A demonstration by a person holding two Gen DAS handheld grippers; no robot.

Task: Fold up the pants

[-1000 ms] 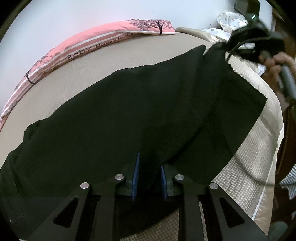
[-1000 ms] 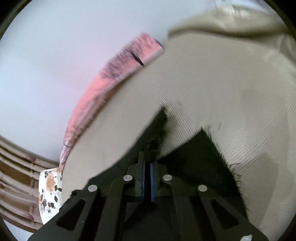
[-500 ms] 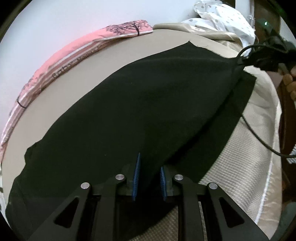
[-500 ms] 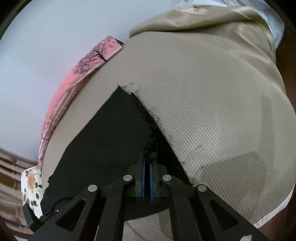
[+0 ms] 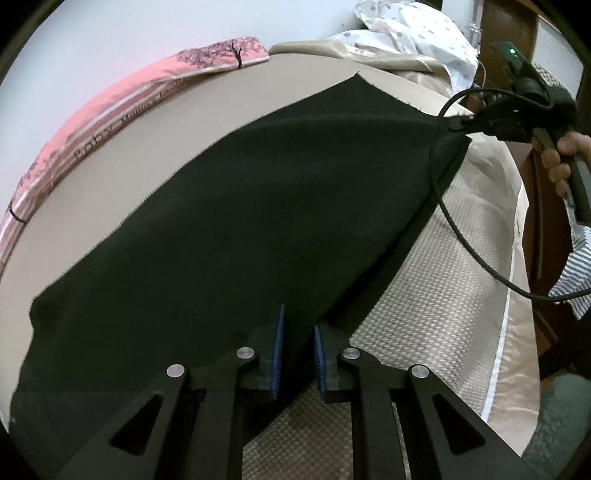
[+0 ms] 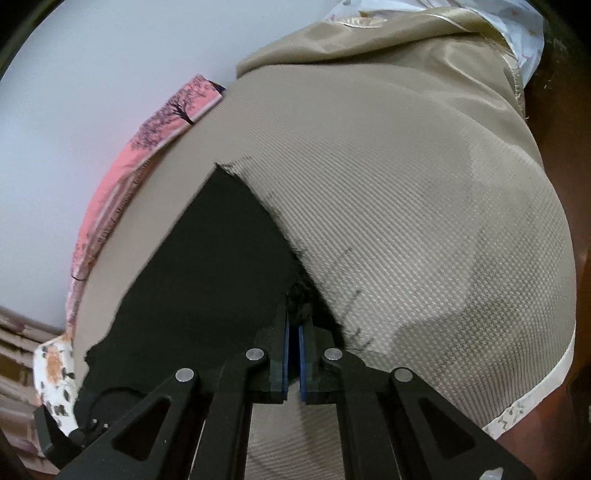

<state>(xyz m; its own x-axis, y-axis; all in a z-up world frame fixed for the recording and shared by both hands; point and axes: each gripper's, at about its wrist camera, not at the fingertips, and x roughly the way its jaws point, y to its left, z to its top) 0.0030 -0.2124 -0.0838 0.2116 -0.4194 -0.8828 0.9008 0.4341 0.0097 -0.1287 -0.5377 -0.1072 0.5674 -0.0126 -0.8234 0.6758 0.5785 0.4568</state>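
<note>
The black pants (image 5: 240, 221) lie stretched lengthwise across the beige bed, one leg folded over the other. My left gripper (image 5: 297, 332) is shut on the near edge of the pants, with black cloth between its blue pads. My right gripper (image 6: 294, 325) is shut on the frayed hem corner of the pants (image 6: 207, 266). In the left wrist view the right gripper (image 5: 461, 123) holds that corner at the far right, pulled taut just above the bed.
The beige textured bed cover (image 6: 406, 221) has its edge at the right (image 5: 513, 295). A pink pillow (image 5: 129, 99) lies along the white wall. A white dotted blanket (image 5: 417, 33) is heaped at the head. A black cable (image 5: 461, 243) hangs from the right gripper.
The right gripper has carried the hem corner rightward and down, spreading the upper leg flat and taut over the lower one. The left gripper has kept its hold.
</note>
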